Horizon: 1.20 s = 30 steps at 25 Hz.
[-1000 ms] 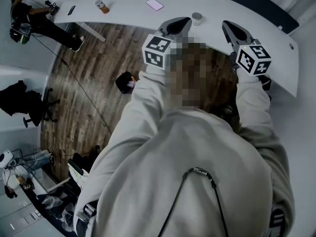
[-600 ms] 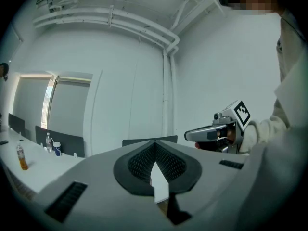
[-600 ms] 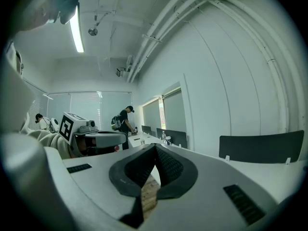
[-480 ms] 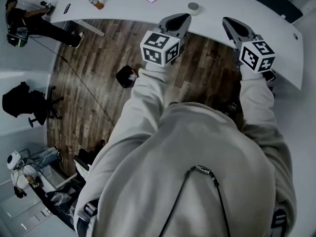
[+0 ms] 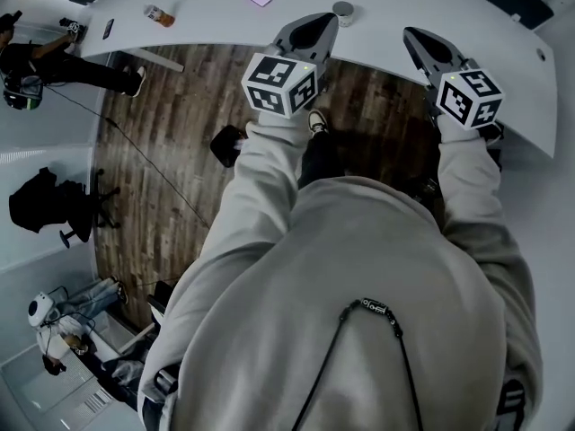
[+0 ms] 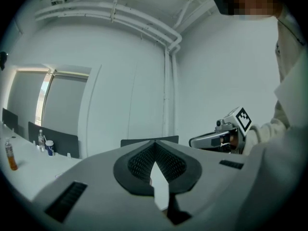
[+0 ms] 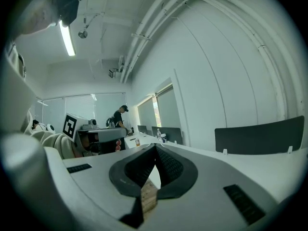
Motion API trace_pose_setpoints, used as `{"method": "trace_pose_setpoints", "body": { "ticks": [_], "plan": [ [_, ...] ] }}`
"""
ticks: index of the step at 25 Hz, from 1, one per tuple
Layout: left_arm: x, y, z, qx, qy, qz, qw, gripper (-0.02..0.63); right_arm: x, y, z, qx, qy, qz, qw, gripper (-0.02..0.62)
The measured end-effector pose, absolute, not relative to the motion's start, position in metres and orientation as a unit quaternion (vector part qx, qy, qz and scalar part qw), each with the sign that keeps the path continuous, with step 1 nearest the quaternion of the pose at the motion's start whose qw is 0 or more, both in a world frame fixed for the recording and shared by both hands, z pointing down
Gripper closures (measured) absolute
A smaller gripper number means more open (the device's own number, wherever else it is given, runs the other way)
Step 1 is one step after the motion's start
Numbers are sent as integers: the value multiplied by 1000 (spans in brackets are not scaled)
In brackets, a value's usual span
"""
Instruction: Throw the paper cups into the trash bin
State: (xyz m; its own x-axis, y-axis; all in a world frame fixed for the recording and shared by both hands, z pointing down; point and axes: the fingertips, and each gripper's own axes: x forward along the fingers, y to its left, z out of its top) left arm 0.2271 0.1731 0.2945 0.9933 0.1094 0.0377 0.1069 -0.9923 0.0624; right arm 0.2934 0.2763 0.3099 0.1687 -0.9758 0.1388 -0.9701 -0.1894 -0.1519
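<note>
- White table (image 5: 216, 12) carries the paper cup (image 5: 342, 11) just beyond the left gripper (image 5: 325, 23); the right gripper (image 5: 411, 38) is farther.
- Both pairs of jaws are pressed together, empty.

Orange bottle (image 5: 158, 14) on white table (image 5: 216, 21)

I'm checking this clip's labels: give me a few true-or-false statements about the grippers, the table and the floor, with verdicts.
1. The right gripper holds a paper cup. False: its jaws are together, with nothing between them.
2. The left gripper is shut and empty. True.
3. The white table is bare. False: an orange bottle and a small round container are on it, among other things.
4. The floor is made of wood planks. True.
</note>
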Motion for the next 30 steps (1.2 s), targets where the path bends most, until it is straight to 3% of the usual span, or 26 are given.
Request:
{"method": "trace_pose_setpoints", "body": {
  "ticks": [8, 20, 30],
  "plan": [
    [317, 92, 307, 997, 61, 8, 43, 606, 359, 207, 324, -764, 636, -109, -19, 577],
    [427, -58, 299, 993, 111, 27, 15, 606, 464, 47, 311, -789, 602, -120, -9, 577],
    [490, -85, 307, 988, 147, 37, 20, 606, 532, 15, 311, -799, 588, -124, -12, 577]
  ]
}}
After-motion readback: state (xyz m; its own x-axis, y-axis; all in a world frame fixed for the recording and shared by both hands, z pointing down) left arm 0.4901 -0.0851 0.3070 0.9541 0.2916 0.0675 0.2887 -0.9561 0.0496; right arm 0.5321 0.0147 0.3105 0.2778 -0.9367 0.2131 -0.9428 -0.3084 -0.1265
